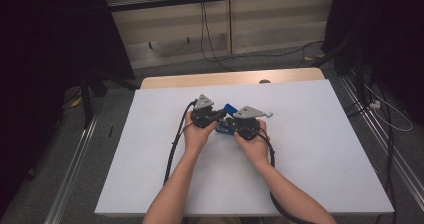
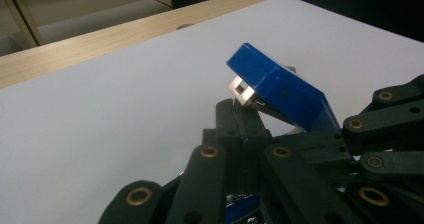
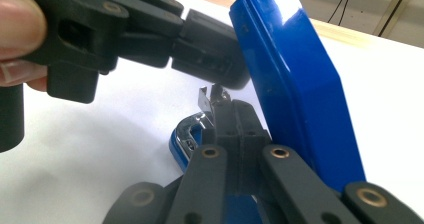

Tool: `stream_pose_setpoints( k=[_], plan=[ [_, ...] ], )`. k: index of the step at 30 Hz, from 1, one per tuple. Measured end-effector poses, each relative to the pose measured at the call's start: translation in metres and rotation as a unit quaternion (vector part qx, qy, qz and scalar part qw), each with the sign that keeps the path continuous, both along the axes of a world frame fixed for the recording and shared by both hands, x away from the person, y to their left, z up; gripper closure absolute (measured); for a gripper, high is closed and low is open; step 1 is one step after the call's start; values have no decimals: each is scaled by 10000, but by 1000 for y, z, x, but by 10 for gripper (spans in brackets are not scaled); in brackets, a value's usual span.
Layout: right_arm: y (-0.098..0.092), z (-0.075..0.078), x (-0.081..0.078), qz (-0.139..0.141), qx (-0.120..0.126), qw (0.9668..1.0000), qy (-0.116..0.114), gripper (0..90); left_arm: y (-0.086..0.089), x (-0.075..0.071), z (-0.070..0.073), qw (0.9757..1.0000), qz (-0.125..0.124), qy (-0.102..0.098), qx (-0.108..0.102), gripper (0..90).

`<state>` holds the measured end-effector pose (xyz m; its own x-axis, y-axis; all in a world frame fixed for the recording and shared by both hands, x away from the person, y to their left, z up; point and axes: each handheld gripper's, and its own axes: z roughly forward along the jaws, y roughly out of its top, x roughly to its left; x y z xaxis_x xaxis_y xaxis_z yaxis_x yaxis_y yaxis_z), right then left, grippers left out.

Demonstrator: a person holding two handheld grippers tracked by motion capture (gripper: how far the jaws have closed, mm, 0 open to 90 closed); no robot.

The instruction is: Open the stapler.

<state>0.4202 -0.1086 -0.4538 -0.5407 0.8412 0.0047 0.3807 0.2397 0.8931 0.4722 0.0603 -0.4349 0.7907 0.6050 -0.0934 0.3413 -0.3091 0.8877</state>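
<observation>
No legible text, labels, brands, numbers or signs anywhere. Blue stapler (image 3: 295,84): plain glossy casing, unmarked. Black gripper jaws and grey top plates: no lettering readable. White table surface (image 1: 310,149): blank. Background wall panels and cables: nothing readable.

The stapler (image 3: 295,84) is shiny blue plastic with bright silver metal inside, the fingers (image 3: 235,129) are dull black plastic, and the desk (image 1: 310,149) is smooth and white.
</observation>
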Motion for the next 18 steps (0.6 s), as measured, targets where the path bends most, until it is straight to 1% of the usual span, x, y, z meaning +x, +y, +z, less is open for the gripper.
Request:
stream_pose_setpoints(
  k=[3, 5, 8, 9, 10, 11, 12, 13, 14, 16, 18],
  plan=[
    [-3, 1, -5, -9, -12, 10000, -39, 900, -6, -4, 2, 10000, -65, -19, 36, 900],
    [-6, 2, -9, -34, 61, 10000, -70, 900, -8, -6, 5, 9999, -60, -64, 122, 900],
    [-8, 5, -14, -6, 52, 9999, -101, 900, -8, -9, 7, 9999, -25, -35, 152, 900],
    [-9, 5, -15, 4, 37, 9999, -120, 900, -8, -10, 8, 9998, -40, -77, 205, 900],
    [-9, 6, -15, 15, 53, 9999, -144, 900, -8, -11, 9, 9996, -30, -117, 248, 900],
    [-9, 6, -16, 30, 97, 9998, -161, 900, -8, -12, 11, 9997, -5, -126, 212, 900],
    [-8, 6, -16, 34, 107, 9998, -172, 900, -8, -13, 13, 9997, -3, -145, 209, 900],
    [-7, 6, -16, 41, 114, 9998, -169, 900, -9, -15, 14, 9997, 51, -130, 208, 900],
    [-6, 5, -15, 40, 132, 9998, -161, 900, -9, -16, 16, 9995, 81, -179, 231, 900],
    [-4, 3, -14, 41, 135, 9997, -179, 900, -10, -18, 17, 9994, 67, -206, 277, 900],
    [-3, 2, -13, -27, 99, 9997, -223, 900, -8, -16, 16, 9994, 54, -201, 265, 900]
  ],
)
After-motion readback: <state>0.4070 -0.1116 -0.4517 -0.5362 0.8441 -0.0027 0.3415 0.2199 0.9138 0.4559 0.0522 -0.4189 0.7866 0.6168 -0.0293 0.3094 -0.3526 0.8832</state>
